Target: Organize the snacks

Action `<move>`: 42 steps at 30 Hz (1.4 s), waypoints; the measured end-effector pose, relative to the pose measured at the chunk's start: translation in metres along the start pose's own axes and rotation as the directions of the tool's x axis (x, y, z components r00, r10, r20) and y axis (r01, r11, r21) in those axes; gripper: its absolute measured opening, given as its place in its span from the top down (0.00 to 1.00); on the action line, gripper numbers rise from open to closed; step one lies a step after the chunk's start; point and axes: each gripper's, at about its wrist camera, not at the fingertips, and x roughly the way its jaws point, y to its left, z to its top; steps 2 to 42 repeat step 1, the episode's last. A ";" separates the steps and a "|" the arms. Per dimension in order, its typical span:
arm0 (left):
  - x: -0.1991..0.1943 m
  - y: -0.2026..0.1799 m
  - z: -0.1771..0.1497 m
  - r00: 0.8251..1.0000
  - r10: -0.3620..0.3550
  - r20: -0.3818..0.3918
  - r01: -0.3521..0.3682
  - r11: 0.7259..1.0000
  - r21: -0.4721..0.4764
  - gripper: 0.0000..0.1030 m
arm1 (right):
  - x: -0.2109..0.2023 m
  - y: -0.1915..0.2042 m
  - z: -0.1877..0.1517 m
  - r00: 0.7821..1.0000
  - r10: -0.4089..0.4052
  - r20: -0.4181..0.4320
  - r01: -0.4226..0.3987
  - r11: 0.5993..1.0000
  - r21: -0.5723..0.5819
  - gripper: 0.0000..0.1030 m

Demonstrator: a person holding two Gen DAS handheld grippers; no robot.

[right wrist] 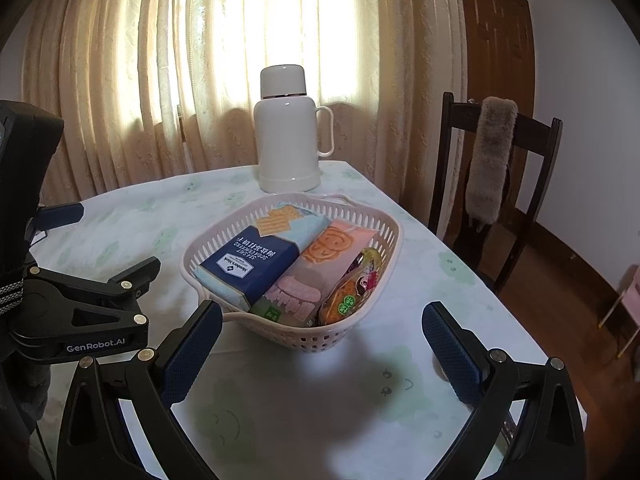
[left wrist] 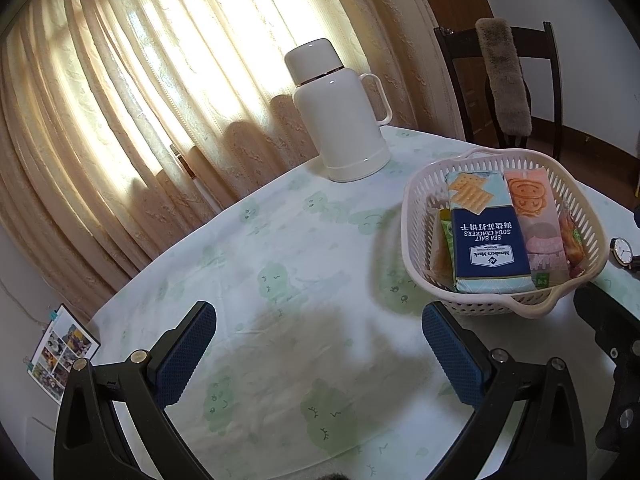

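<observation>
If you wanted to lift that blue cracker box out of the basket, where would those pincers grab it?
Probably across the cracker box at its narrow width, from above. It lies flat on top of the other packs in the basket, so its top face is exposed. The pink snack pack presses against one long edge, so that finger needs to wedge between them. The right gripper is open and nearest.

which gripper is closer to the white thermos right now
Left, narrowly, as a judgement. The left gripper hovers open over bare tablecloth with the white thermos ahead and nothing between. The right gripper is open too, with the snack basket between it and the thermos.
</observation>
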 end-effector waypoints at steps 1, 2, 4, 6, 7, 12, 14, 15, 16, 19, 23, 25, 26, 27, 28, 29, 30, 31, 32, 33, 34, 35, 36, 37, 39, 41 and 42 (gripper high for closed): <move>0.000 0.000 0.000 1.000 0.000 0.001 0.000 1.000 0.003 0.00 | 0.000 0.000 0.000 1.000 0.000 0.000 0.000 1.000 0.000 0.03; 0.000 0.000 0.000 1.000 0.000 0.001 0.000 1.000 0.003 0.00 | 0.000 0.000 0.000 1.000 0.000 0.000 0.000 1.000 0.000 0.03; 0.000 0.000 0.000 1.000 0.000 0.001 0.000 1.000 0.003 0.00 | 0.000 0.000 0.000 1.000 0.000 0.000 0.000 1.000 0.000 0.03; 0.000 0.000 0.000 1.000 0.000 0.001 0.000 1.000 0.003 0.00 | 0.000 0.000 0.000 1.000 0.000 0.000 0.000 1.000 0.000 0.03; 0.000 0.000 0.000 1.000 0.000 0.001 0.000 1.000 0.003 0.00 | 0.000 0.000 0.000 1.000 0.000 0.000 0.000 1.000 0.000 0.03; 0.000 0.000 0.000 1.000 0.000 0.001 0.000 1.000 0.003 0.00 | 0.000 0.000 0.000 1.000 0.000 0.000 0.000 1.000 0.000 0.03; 0.000 0.000 0.000 1.000 0.000 0.001 0.000 1.000 0.003 0.00 | 0.000 0.000 0.000 1.000 0.000 0.000 0.000 1.000 0.000 0.03; 0.000 0.000 0.000 1.000 0.000 0.001 0.000 1.000 0.003 0.00 | 0.000 0.000 0.000 1.000 0.000 0.000 0.000 1.000 0.000 0.03; 0.000 0.000 0.000 1.000 0.000 0.001 0.000 1.000 0.003 0.00 | 0.000 0.000 0.000 1.000 0.000 0.000 0.000 1.000 0.000 0.03; 0.000 0.000 0.000 1.000 0.000 0.001 0.000 1.000 0.003 0.00 | 0.000 0.000 0.000 1.000 0.000 0.000 0.000 1.000 0.000 0.03; 0.000 0.000 0.000 1.000 0.000 0.001 0.000 1.000 0.003 0.00 | 0.000 0.000 0.000 1.000 0.000 0.000 0.000 1.000 0.000 0.03; 0.000 0.000 0.000 1.000 0.000 0.001 0.000 1.000 0.003 0.00 | 0.000 0.000 0.000 1.000 0.000 0.000 0.000 1.000 0.000 0.03; 0.000 0.000 0.000 1.000 0.000 0.001 0.000 1.000 0.003 0.00 | 0.000 0.000 0.000 1.000 0.000 0.000 0.000 1.000 0.000 0.03; 0.000 0.000 0.000 1.000 0.000 0.001 0.000 1.000 0.003 0.00 | 0.000 0.000 0.000 1.000 0.000 0.000 0.000 1.000 0.000 0.03; 0.000 0.000 0.000 1.000 0.000 0.001 0.000 1.000 0.003 0.00 | 0.000 0.000 0.000 1.000 0.000 0.000 0.000 1.000 0.000 0.03; 0.000 0.000 0.000 1.000 0.000 0.001 0.000 1.000 0.003 0.00 | 0.000 0.000 0.000 1.000 0.000 0.000 0.000 1.000 0.000 0.03; 0.000 0.000 0.000 1.000 0.000 0.001 0.000 1.000 0.003 0.00 | 0.000 0.000 0.000 1.000 0.000 0.000 0.000 1.000 0.000 0.03; 0.000 0.000 0.000 1.000 0.000 0.001 0.000 1.000 0.003 0.00 | 0.000 0.000 0.000 1.000 0.000 0.000 0.000 1.000 0.000 0.03; 0.000 0.000 0.000 1.000 0.000 0.001 0.000 1.000 0.003 0.00 | 0.000 0.000 0.000 1.000 0.000 0.000 0.000 1.000 0.000 0.03; 0.000 0.000 0.000 1.000 0.000 0.001 0.000 1.000 0.003 0.00 | 0.000 0.000 0.000 1.000 0.000 0.000 0.000 1.000 0.000 0.03; 0.000 0.000 0.000 1.000 0.000 0.001 0.000 1.000 0.003 0.00 | 0.000 0.000 0.000 1.000 0.000 0.000 0.000 1.000 0.000 0.03; 0.000 0.000 0.000 1.000 0.000 0.001 0.000 1.000 0.003 0.00 | 0.000 0.000 0.000 1.000 0.000 0.000 0.000 1.000 0.000 0.03; 0.000 0.000 0.000 1.000 0.000 0.001 0.000 1.000 0.003 0.00 | 0.000 0.000 0.000 1.000 0.000 0.000 0.000 1.000 0.000 0.03; 0.000 0.000 0.000 1.000 0.000 0.001 0.000 1.000 0.003 0.00 | 0.000 0.000 0.000 1.000 0.000 0.000 0.000 1.000 0.000 0.03; 0.000 0.000 0.000 1.000 0.000 0.001 0.000 1.000 0.003 0.00 | 0.000 0.000 0.000 1.000 0.000 0.000 0.000 1.000 0.000 0.03; 0.000 0.000 0.000 1.000 0.000 0.001 0.000 1.000 0.003 0.00 | 0.000 0.000 0.000 1.000 0.000 0.000 0.000 1.000 0.000 0.03; 0.000 0.000 0.000 1.000 0.000 0.001 0.000 1.000 0.003 0.00 | 0.000 0.000 0.000 1.000 0.000 0.000 0.000 1.000 0.000 0.03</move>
